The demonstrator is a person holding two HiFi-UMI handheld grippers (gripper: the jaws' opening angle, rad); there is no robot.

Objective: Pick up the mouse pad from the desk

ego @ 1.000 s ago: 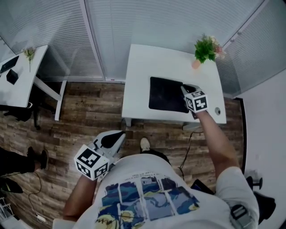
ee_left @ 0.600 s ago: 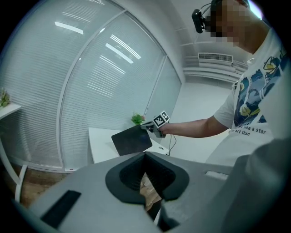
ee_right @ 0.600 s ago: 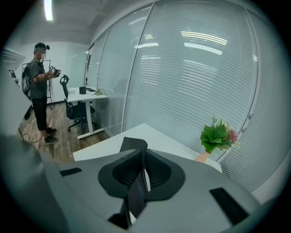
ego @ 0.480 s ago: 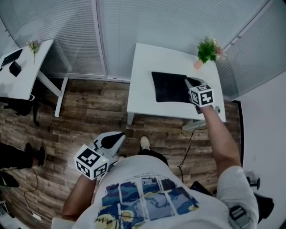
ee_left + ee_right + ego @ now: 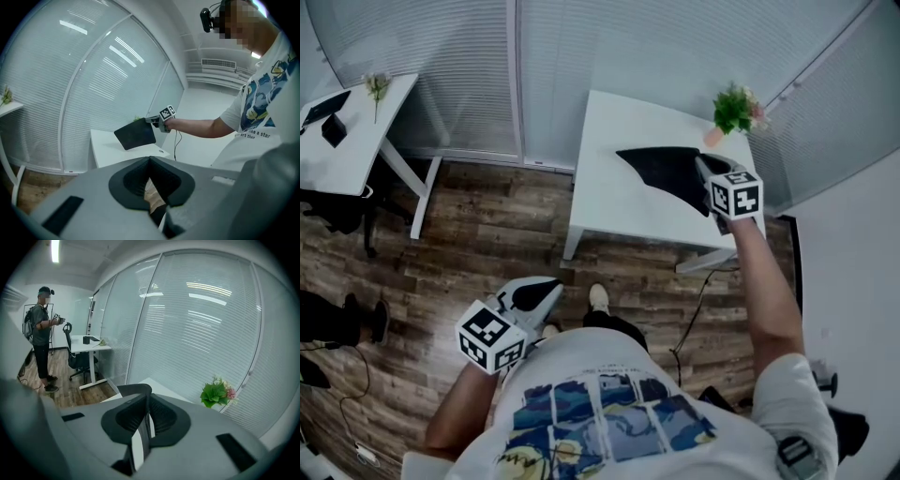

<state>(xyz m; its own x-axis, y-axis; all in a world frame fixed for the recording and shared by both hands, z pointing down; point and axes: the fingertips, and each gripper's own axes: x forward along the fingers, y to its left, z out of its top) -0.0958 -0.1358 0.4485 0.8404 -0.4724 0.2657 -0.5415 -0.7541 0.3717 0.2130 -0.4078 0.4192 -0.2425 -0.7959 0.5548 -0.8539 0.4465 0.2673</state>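
Your right tool [image 5: 705,167] pinches only the floppy mouse pad's [image 5: 664,167] edge, so a shake could drop it onto the tabletop [image 5: 619,211].

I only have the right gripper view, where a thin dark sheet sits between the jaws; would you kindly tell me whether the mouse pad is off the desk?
Observer: Yes. The left gripper view shows the mouse pad hanging tilted from the right gripper, lifted above the desk.
Operator: Thank you. Where is the left gripper?
Observer: In the head view the left gripper is low beside the person, over the wooden floor and away from the desk.
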